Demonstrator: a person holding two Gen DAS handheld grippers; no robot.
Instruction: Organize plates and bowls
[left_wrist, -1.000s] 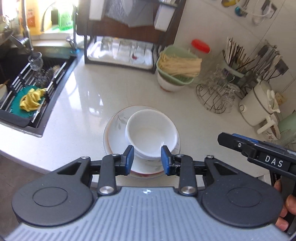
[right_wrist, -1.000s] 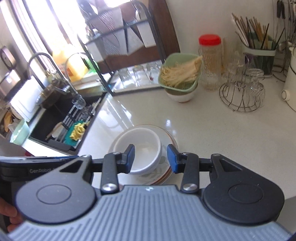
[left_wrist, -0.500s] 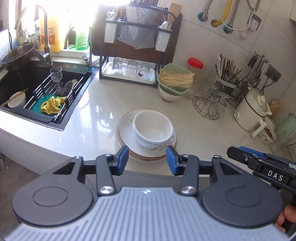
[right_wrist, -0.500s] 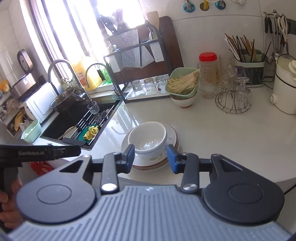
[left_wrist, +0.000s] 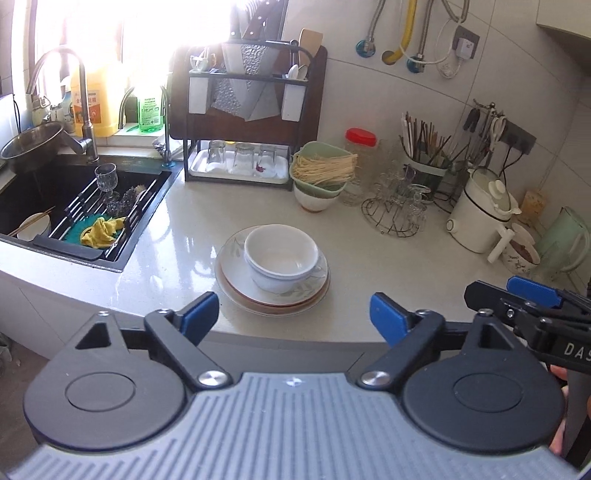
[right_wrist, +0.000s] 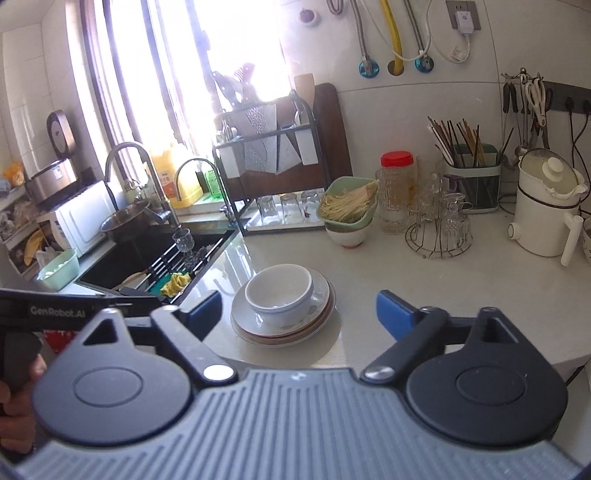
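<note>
Two nested white bowls (left_wrist: 280, 258) sit on a stack of plates (left_wrist: 236, 273) on the counter near its front edge. The bowls (right_wrist: 279, 295) and plates (right_wrist: 321, 306) also show in the right wrist view. My left gripper (left_wrist: 295, 315) is open wide and empty, held back off the counter edge, short of the stack. My right gripper (right_wrist: 297, 308) is open wide and empty, also back from the stack. The right gripper's blue tip (left_wrist: 532, 290) shows at the right of the left wrist view.
A sink (left_wrist: 74, 206) with a rack, glass and yellow cloth lies left. A dish rack (left_wrist: 240, 162) with glasses stands at the back. A green bowl of noodles (left_wrist: 321, 170), a wire glass stand (left_wrist: 399, 214) and a white kettle (left_wrist: 484, 214) stand behind and right.
Both grippers have pulled back and up from the stack, and both have opened wide. The bowls and plates have stayed in place.
</note>
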